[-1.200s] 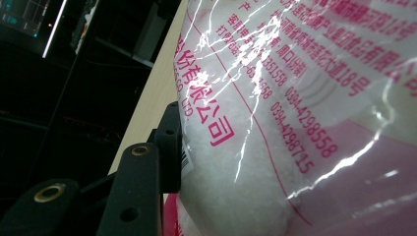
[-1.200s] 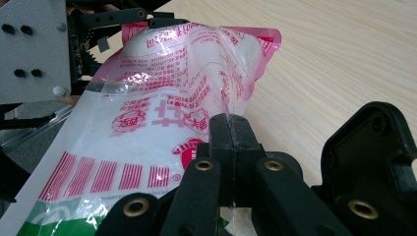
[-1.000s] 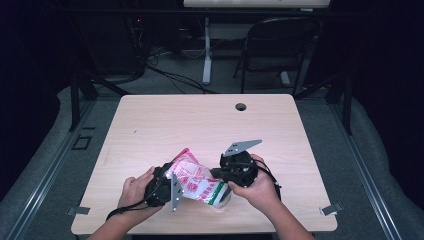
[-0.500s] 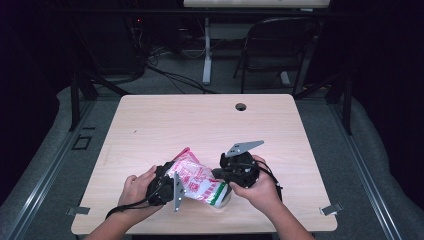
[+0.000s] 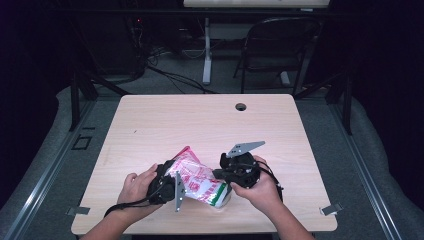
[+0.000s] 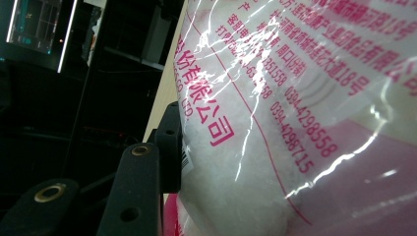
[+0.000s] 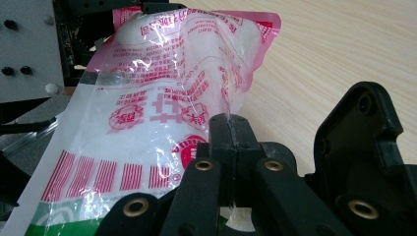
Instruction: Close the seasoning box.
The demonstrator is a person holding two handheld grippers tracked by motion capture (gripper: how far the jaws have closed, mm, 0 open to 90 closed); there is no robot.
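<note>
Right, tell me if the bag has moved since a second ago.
No. In the high view the bag lies at the same spot against the table's near edge, held between left gripper and right gripper.

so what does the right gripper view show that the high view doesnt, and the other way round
Right gripper view: its two black jaws stand pressed together on a fold of the clear film of the bag, and the bag's red print and stripes read close up.

High view: the whole table with its round hole, both hands, the left gripper at the bag's left end, the right gripper at its other end, and a chair behind.

Both: the pink and white bag, held between the two grippers over the light wood tabletop.
</note>
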